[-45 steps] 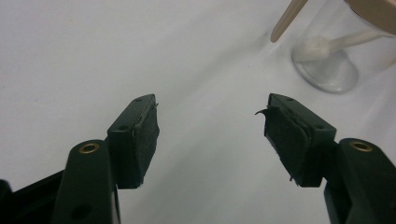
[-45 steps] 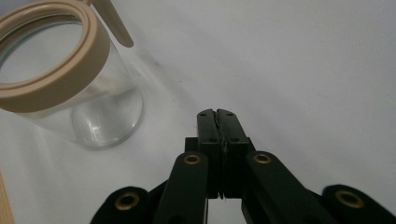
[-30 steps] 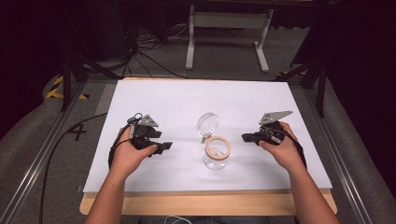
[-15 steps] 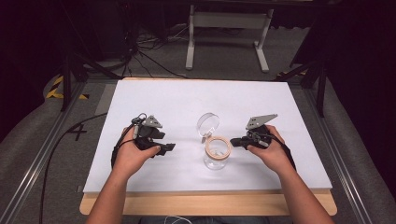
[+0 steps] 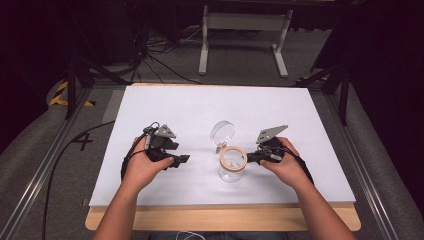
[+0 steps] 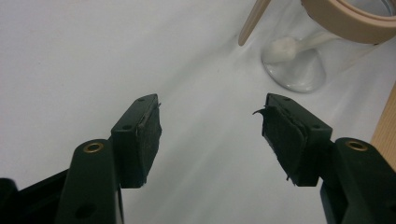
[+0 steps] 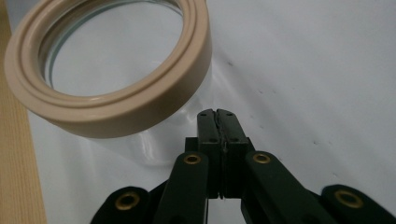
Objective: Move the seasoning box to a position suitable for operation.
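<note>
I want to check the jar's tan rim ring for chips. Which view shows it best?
The right gripper view: the tan rim ring shows close, almost whole. The high view shows it small; the left gripper view catches an edge at the top.

The jar [image 5: 232, 167] is clear, glossy glass with a smooth beige rubbery ring [image 7: 116, 88]. Under it lies matt white paper [image 5: 175, 107] on a wooden board [image 5: 225, 220].

One jar [image 5: 232, 165] is counted, with one lid [image 5: 222, 133] beside it. Two grippers are counted, the left gripper [image 5: 181, 160] and the right gripper [image 5: 251, 158], on one table [image 5: 310, 125].
</note>
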A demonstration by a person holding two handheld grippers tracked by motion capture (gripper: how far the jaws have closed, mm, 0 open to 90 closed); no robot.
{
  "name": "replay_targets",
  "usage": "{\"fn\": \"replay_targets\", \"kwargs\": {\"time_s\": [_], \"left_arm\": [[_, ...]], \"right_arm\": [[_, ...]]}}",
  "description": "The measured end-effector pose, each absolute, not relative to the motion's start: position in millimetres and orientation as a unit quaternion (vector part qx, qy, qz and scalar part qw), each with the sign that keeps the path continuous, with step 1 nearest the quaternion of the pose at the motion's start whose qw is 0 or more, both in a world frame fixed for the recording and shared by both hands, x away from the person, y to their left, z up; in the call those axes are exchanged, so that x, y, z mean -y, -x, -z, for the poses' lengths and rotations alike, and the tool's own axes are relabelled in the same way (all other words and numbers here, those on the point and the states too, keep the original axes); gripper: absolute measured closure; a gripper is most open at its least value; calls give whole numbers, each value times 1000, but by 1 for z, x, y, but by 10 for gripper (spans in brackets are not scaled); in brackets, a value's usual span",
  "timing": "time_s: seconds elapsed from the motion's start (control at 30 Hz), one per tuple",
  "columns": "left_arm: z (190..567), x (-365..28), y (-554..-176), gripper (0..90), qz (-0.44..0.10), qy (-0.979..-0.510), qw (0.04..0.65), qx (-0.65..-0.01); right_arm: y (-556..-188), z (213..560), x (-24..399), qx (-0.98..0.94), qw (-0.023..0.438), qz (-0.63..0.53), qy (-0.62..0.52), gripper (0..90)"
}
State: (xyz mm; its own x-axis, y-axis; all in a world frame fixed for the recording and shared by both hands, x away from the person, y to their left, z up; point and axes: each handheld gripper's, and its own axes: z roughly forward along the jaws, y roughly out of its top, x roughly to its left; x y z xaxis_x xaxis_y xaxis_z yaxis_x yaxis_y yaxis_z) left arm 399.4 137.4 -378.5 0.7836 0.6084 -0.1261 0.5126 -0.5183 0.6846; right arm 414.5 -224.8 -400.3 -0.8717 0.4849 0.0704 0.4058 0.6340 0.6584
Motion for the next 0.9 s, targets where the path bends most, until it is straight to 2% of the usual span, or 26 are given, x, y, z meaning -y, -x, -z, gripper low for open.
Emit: {"fn": "replay_targets", "kwargs": {"time_s": [0.9], "left_arm": [[378, -131, -405, 377, -61, -872, 373, -312]], "right_arm": [[-396, 403, 210, -923, 23, -320, -212, 900]]}}
